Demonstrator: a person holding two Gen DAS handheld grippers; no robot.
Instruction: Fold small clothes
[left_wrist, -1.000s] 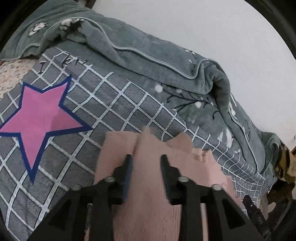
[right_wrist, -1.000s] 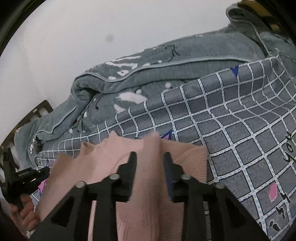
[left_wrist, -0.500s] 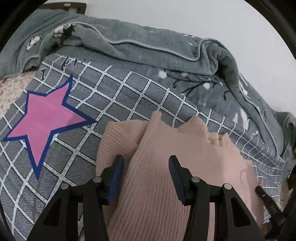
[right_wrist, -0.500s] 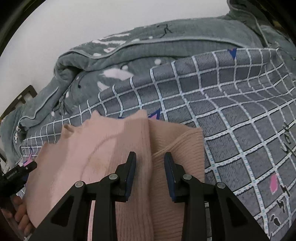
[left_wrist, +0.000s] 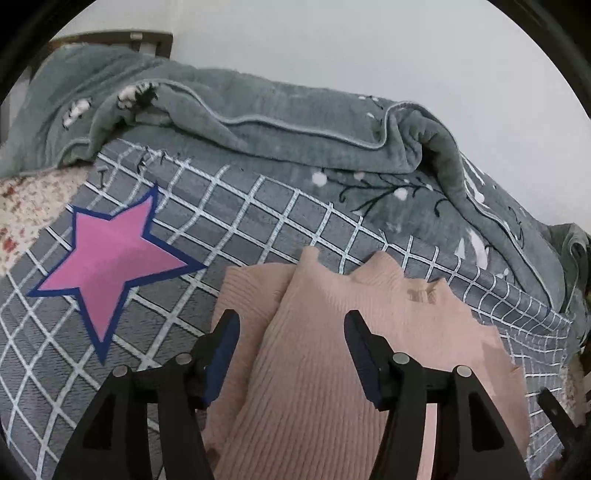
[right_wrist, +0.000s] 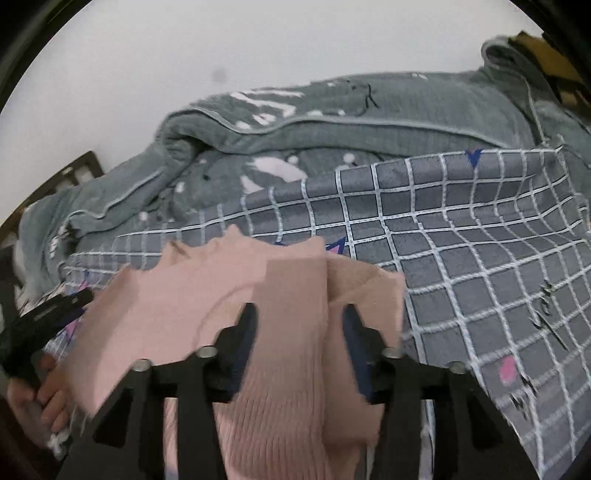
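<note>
Opening both jaw pairs, we release the pink sweater (left_wrist: 332, 369), which lies folded on the checked blanket (left_wrist: 258, 206). Left gripper (left_wrist: 291, 354) and right gripper (right_wrist: 299, 339) straddle the knit, pads clear of it. We judge it soft, light and limp; grasp at the folded edges. Beyond the sweater, a bunched grey quilt (left_wrist: 295, 140) crowds the blanket; a pink star (left_wrist: 110, 258) lies to its left.

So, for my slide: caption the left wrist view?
Left gripper opening above pink knit garment on checked blanket.
</note>
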